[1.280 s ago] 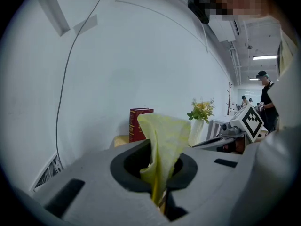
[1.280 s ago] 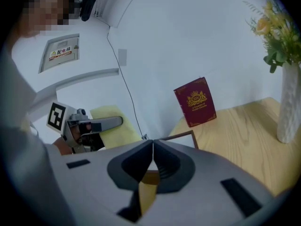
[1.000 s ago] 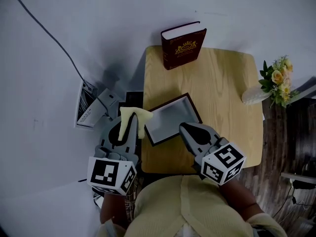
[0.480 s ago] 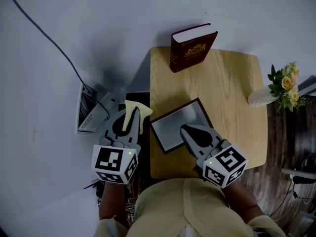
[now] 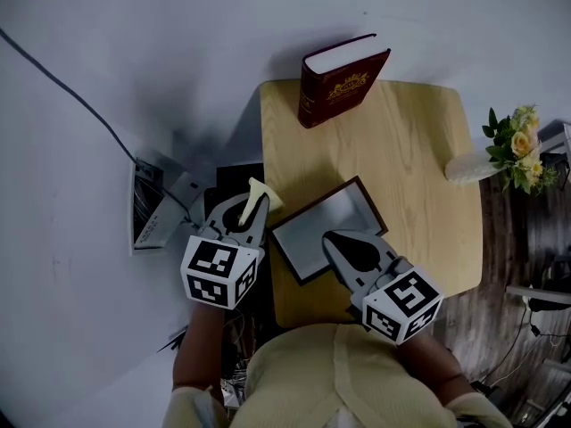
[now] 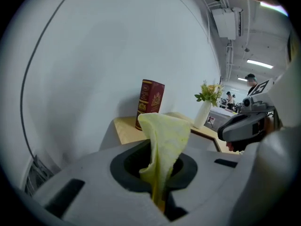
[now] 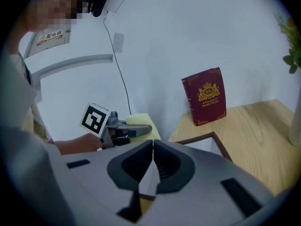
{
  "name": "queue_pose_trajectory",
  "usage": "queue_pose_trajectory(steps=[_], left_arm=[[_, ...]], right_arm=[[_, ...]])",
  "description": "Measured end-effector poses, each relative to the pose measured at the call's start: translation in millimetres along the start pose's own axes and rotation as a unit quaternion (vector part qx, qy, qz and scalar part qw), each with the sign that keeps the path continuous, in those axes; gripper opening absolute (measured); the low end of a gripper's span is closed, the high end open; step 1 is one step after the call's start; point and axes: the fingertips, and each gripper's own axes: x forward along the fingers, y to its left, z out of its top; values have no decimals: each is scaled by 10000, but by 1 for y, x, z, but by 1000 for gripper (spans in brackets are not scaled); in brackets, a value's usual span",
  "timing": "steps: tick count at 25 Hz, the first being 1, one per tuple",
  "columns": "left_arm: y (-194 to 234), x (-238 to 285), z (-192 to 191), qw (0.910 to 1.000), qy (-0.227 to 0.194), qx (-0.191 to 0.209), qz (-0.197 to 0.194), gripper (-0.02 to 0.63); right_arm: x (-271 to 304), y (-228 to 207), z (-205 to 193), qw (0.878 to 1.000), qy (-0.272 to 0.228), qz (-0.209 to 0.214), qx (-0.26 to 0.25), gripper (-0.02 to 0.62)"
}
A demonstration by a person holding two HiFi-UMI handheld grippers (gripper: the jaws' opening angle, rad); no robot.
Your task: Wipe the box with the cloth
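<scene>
Right gripper (image 5: 337, 239): jaws pressed together, empty, over near part of shallow dark-framed grey box (image 5: 314, 224) on wooden desk (image 5: 410, 150). Left gripper (image 5: 252, 208): jaws clamp yellow cloth (image 5: 261, 194), just left of box. Likely approach step; next, bring cloth onto box.

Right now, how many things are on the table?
3: a book upright at the far edge, a box near the front left, a vase at the right edge. None seems hidden.
</scene>
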Motion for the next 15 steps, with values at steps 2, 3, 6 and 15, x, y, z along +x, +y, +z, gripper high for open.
queue_pose_trajectory(steps=[2, 3, 6, 15], left_arm=[[-7, 8, -3, 9996, 138, -132, -205, 23], [-11, 12, -3, 9993, 199, -172, -276, 23], [-23, 21, -4, 9981, 393, -237, -423, 23], [-50, 55, -12, 9892, 1040, 72, -1030, 23]], right_arm=[[-3, -6, -3, 10000, 21, 0, 45, 31], [-5, -9, -3, 10000, 26, 20, 60, 31], [-12, -20, 0, 9999, 42, 96, 42, 31], [-25, -48, -1, 9995, 123, 269, 129, 31]])
